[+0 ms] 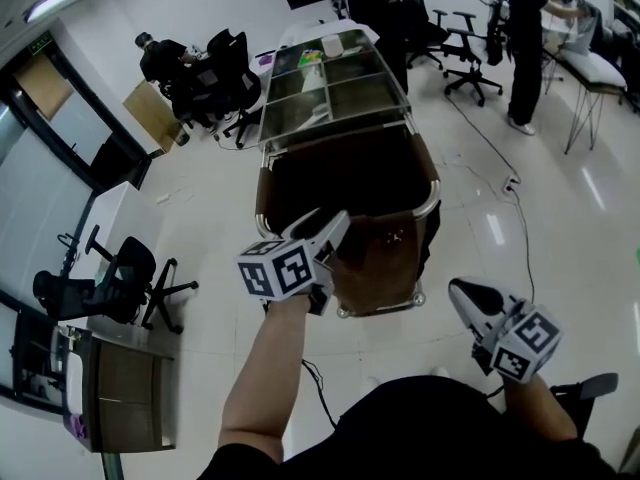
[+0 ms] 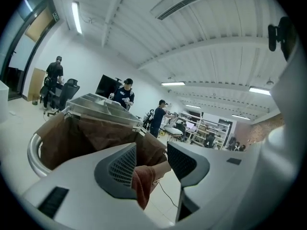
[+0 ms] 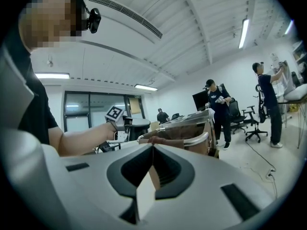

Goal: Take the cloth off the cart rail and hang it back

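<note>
Loosely, rust-brown fabric cloth [image 2: 143, 183] sits between left claw's [image 2: 151, 150] parted jaws at desk's [image 1: 385, 308] near edge; likely slips. Right claw [image 3: 152, 147] pinched together, empty.

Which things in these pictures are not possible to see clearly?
Left gripper view: one side of the cloth is hidden behind a jaw of the left gripper.
Head view: that gripper covers part of the cart rail, so the cloth does not show there.
Head view: what lies in the top trays is too small to name.
</note>
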The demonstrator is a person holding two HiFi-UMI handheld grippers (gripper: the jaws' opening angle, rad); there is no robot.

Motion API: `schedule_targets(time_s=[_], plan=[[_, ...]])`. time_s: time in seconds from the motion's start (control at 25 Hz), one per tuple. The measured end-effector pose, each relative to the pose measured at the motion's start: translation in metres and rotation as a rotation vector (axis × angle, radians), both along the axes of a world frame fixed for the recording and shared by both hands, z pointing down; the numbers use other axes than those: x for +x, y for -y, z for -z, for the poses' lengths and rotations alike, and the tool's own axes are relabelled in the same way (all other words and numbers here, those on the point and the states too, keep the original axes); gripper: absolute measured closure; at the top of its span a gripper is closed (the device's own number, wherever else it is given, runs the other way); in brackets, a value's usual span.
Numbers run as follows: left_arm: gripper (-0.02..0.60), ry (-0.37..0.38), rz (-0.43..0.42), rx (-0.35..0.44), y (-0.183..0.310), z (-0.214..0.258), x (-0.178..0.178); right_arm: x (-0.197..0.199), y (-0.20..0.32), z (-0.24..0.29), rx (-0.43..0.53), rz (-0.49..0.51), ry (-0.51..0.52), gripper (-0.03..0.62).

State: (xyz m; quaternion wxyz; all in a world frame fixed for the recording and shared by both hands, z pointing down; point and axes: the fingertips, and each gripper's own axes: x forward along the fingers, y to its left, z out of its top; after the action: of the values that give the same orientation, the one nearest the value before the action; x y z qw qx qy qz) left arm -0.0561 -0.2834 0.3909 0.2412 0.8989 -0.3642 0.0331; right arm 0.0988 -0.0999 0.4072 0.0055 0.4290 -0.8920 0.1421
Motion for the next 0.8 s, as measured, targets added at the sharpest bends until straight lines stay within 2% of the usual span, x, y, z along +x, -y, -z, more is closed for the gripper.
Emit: schedule_targets(time_s=[0.04, 0.08, 0.16, 0.2, 0.48, 0.6, 0.72, 0.8], plan=[[0.382, 0.003, 0.005, 0.016, -0.002, 0.003, -0.002, -0.003, 0.001, 0.002, 0.004, 0.008, -0.001, 0.574], [0.411, 0.002, 0.010, 0.033, -0.005, 0.006, -0.004, -0.006, 0.003, 0.003, 0.010, 0.016, -0.002, 0.574], [0.542, -0.025, 0.017, 0.065, -0.011, 0.014, -0.008, -0.012, 0.005, 0.007, 0.021, 0.033, 0.000, 0.574], [0.578, -0.040, 0.019, 0.080, -0.014, 0.018, -0.009, -0.016, 0.007, 0.008, 0.025, 0.042, 0.002, 0.574], [0.579, 0.015, 0.078, 0.274, -0.057, 0.053, -0.030, -0.047, 0.022, 0.025, 0.054, 0.083, 0.041, 0.576], [0.579, -0.011, 0.122, 0.336, -0.086, 0.064, -0.040, -0.053, 0.030, 0.041, 0.093, 0.070, 0.078, 0.576], [0.579, -0.077, 0.173, 0.347, -0.113, 0.066, -0.055, -0.059, 0.036, 0.057, 0.139, 0.058, 0.108, 0.574], [0.579, -0.089, 0.201, 0.351, -0.129, 0.062, -0.063, -0.065, 0.037, 0.067, 0.166, 0.058, 0.120, 0.574]])
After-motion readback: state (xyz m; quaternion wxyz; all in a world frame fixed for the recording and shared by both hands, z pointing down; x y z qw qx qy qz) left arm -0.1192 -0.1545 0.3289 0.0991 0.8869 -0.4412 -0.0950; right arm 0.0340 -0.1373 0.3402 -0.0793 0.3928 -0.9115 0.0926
